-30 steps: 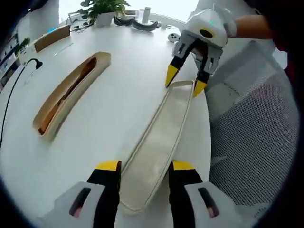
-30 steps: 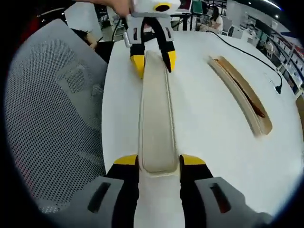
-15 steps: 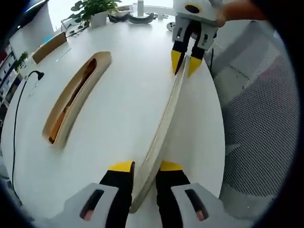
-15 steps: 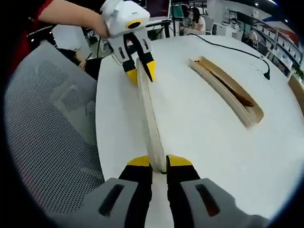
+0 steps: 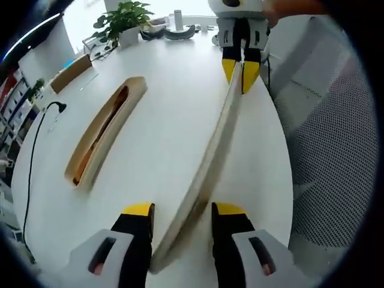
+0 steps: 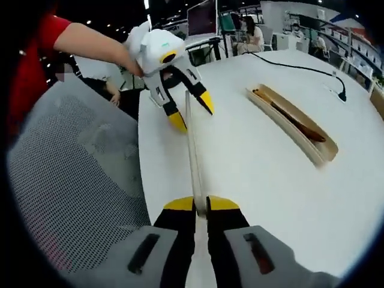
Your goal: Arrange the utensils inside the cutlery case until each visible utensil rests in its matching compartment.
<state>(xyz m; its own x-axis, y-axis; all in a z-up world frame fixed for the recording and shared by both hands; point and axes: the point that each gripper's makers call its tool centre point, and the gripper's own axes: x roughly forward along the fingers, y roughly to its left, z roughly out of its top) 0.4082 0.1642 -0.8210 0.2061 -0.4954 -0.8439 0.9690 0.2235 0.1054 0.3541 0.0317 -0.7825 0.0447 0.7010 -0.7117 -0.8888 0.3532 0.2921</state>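
On the white round table (image 5: 162,114), your cutlery case lid (image 5: 207,165) stands tipped up on its long edge, a thin beige sliver running lengthwise away from your left gripper (image 5: 180,211) toward your right gripper (image 5: 242,67) at its far end. In the left gripper view your own jaws are spread wide, one either side of the lid's near end, and I can't make out either touching it. Up at the far end the other tool's yellow tips sit tight against the lid.

From the right gripper view, your right gripper (image 6: 200,204) is pinched hard on the edge of the lid (image 6: 193,153), tips nearly together with the thin rim between them. The lid's long axis runs straight ahead to the left gripper (image 6: 191,112), whose jaws are splayed apart around the far tip.

Off to the side, well apart from the lid, lies the cutlery case base (image 5: 105,135), flat on the table, open side up, roughly parallel to the lid. Dark brown wooden utensils (image 6: 294,118) rest lengthwise in its trough; how many, I can't tell. A grey mesh chair (image 6: 78,174) sits at the table edge, a black cable (image 5: 27,162) trails across the far side, and a potted plant (image 5: 123,18) stands at the back
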